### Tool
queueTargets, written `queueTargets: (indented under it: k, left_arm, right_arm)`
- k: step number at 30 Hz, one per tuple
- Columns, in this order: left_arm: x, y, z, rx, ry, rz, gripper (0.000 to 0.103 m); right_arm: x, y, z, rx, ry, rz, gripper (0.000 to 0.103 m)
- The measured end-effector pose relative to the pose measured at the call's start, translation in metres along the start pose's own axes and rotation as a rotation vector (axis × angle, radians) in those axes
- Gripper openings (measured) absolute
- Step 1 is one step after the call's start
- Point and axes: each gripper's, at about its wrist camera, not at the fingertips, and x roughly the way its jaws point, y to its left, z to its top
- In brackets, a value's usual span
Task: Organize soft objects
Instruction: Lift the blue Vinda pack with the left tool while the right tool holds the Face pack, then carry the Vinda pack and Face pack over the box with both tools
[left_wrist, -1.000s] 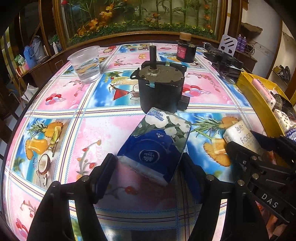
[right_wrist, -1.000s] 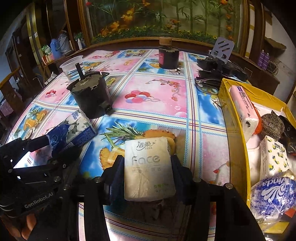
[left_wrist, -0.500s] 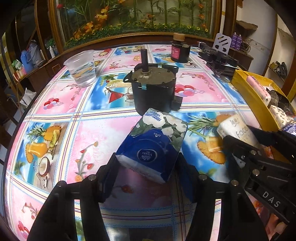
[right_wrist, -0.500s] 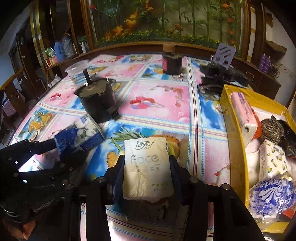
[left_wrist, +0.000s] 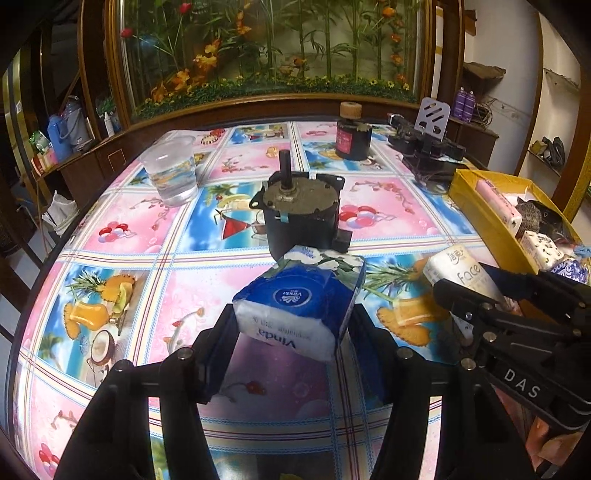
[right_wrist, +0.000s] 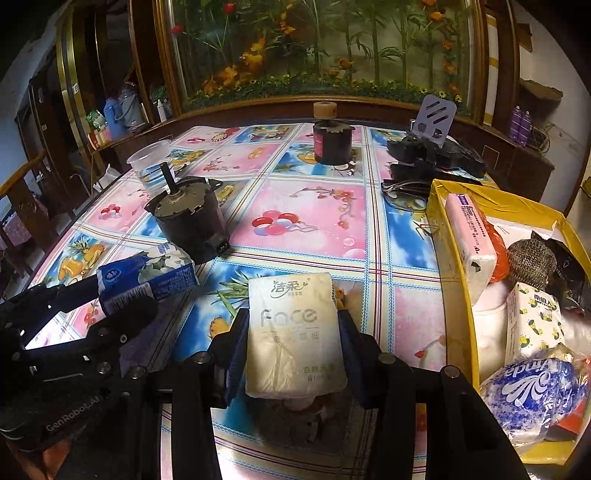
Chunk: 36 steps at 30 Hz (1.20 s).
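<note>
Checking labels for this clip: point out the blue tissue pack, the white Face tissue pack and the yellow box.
blue tissue pack (left_wrist: 295, 302), left wrist view, on its blue top face.
white Face tissue pack (right_wrist: 291, 332), right wrist view, on its printed front.
yellow box (right_wrist: 456, 280), right wrist view, on its near side wall.

two wrist cams, angled down, close, both see table (left_wrist: 110, 236)
</note>
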Motion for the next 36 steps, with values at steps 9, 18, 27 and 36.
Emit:
queueTargets:
  k: [9, 18, 27, 36]
  left_arm:
    - [-0.006, 0.005, 0.003, -0.027, -0.028, -0.011, 0.059]
    - [-0.009, 0.006, 0.004, -0.042, -0.043, -0.019, 0.059]
    - [-0.011, 0.006, 0.005, -0.048, -0.055, -0.025, 0.059]
    - [-0.018, 0.014, 0.007, -0.088, -0.076, -0.063, 0.056]
  right_arm:
    - [-0.004, -0.002, 0.002, 0.012, -0.022, 0.003, 0.050]
    - [-0.013, -0.006, 0.005, 0.031, -0.064, 0.009, 0.050]
    - [-0.017, -0.009, 0.006, 0.048, -0.087, 0.012, 0.050]
    - [-0.019, -0.012, 0.007, 0.056, -0.094, 0.016, 0.050]
